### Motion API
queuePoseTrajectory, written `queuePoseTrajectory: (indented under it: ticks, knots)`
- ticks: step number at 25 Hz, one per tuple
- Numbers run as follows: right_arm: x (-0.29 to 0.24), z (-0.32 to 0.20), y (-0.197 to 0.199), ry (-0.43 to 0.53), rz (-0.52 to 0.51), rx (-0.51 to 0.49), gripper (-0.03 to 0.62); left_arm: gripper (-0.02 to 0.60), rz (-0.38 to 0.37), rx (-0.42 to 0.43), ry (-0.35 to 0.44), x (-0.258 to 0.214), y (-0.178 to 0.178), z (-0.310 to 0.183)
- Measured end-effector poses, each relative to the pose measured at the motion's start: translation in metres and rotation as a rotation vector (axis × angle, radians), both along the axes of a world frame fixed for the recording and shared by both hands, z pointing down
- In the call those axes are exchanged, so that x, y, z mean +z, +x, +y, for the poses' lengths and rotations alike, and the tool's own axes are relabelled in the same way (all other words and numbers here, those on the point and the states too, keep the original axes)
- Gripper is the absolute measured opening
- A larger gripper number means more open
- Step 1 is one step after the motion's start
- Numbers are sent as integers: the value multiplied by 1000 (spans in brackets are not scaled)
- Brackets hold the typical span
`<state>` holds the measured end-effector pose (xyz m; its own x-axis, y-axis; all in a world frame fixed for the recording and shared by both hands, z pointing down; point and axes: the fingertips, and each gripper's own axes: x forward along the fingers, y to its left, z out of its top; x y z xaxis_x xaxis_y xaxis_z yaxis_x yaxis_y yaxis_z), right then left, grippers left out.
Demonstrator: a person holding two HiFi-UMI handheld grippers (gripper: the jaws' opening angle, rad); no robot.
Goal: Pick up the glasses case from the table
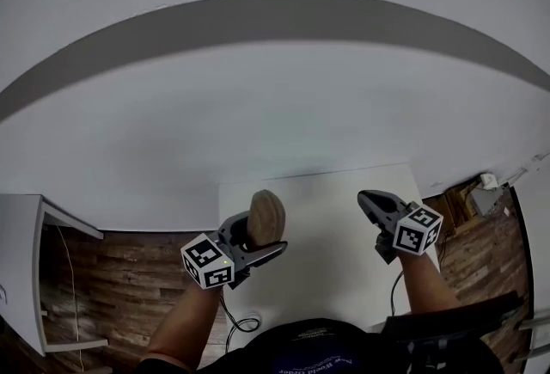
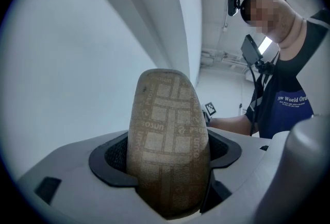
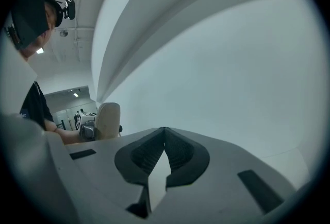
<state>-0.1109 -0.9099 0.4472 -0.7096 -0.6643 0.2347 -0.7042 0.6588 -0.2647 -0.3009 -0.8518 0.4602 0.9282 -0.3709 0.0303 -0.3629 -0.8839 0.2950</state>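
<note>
Tan oval glasses case (image 2: 167, 135), printed grid pattern with lettering, clamped upright between jaws of left gripper (image 1: 259, 238), right gripper (image 3: 164, 134) empty, jaws closed together.

Dark navy top (image 2: 289, 109) worn, pale lettering printed across chest; forearms left bare. Small black camera (image 2: 234, 5) mounted at head. Left claw (image 1: 260, 236) and right claw (image 1: 368, 199) moulded in grey plastic, black ribbed pads (image 3: 178, 153) inset. Black-and-white marker cubes fitted at rear: left cube (image 1: 208, 261), right cube (image 1: 418, 229).

glasses case (image 2: 167, 115) base hidden in left hand-held gripper (image 2: 167, 156), table (image 1: 331, 209) partly covered
</note>
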Motion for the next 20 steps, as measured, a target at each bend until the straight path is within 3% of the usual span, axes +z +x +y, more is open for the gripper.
queuePoseTrajectory:
  ticks: [4, 7, 14, 20]
  knots:
    - [-24, 15, 2, 29, 2, -15, 2, 393, 5, -23, 9, -22, -6, 21]
    - [-25, 24, 25, 27, 3, -39, 2, 393, -2, -66, 5, -31, 8, 37]
    - [-14, 44, 93, 2, 17, -107, 2, 393, 72, -198, -2, -67, 67, 69]
    - [-28, 74, 161, 9, -4, -163, 2, 393, 72, -225, -11, -84, 144, 95]
